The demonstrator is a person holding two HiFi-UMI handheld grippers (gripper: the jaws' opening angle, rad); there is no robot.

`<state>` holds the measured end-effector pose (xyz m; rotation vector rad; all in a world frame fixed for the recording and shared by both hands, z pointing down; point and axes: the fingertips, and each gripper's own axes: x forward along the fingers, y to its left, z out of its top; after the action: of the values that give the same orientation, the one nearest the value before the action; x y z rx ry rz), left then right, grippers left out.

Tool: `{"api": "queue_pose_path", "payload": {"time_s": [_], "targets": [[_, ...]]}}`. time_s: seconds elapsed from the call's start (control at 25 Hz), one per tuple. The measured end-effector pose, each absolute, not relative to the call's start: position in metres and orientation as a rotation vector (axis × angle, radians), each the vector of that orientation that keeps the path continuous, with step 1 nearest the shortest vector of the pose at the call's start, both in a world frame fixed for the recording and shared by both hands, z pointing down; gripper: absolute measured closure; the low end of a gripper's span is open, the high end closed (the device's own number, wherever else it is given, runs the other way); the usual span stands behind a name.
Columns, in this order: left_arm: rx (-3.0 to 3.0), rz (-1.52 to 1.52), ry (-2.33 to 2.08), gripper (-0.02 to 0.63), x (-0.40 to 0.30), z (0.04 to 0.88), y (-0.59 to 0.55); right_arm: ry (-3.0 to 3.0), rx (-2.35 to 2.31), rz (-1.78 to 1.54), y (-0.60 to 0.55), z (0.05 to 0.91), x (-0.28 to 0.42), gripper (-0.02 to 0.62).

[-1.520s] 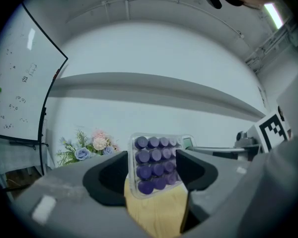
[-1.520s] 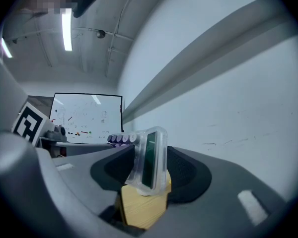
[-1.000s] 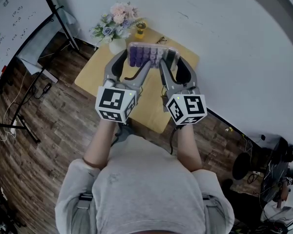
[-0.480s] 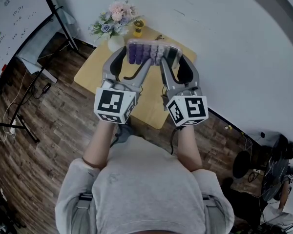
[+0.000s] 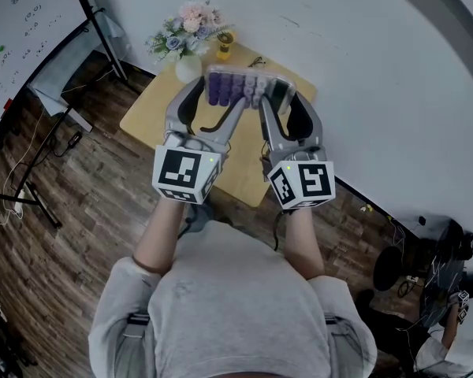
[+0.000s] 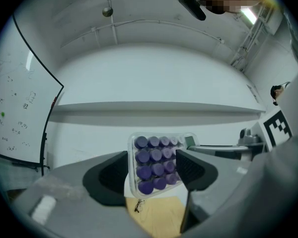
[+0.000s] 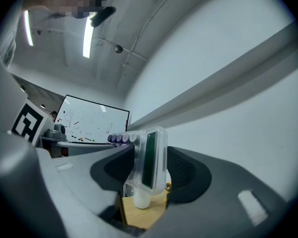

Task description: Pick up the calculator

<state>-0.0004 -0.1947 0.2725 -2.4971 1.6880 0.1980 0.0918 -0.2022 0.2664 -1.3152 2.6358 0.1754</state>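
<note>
The calculator (image 5: 244,87), a clear case with rows of purple keys and a green display, hangs in the air above the wooden table (image 5: 154,116), held between both grippers. My left gripper (image 5: 214,101) is shut on its keypad end, and in the left gripper view the calculator (image 6: 156,165) fills the gap between the dark pads (image 6: 109,175). My right gripper (image 5: 282,101) is shut on the display end. The right gripper view shows the calculator (image 7: 149,157) edge-on between that gripper's pads (image 7: 186,170).
A white vase of flowers (image 5: 185,42), a small yellow object (image 5: 225,47) and a pair of glasses (image 5: 258,61) stand at the table's far edge by the wall. A whiteboard (image 5: 16,30) on a stand is at the left, over the wood floor.
Both grippers have carried the calculator slightly higher and away from the table. The grip on it has not changed.
</note>
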Motion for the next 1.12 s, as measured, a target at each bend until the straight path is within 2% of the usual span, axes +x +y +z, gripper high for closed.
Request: {"api": "queue_pose_path", "payload": {"time_s": [1.12], "targets": [[-2.467, 0.182, 1.729, 0.301, -0.007, 0.270, -0.206, 2.638, -1.270, 0.179, -0.215, 0.265, 0.085, 0.400]]}}
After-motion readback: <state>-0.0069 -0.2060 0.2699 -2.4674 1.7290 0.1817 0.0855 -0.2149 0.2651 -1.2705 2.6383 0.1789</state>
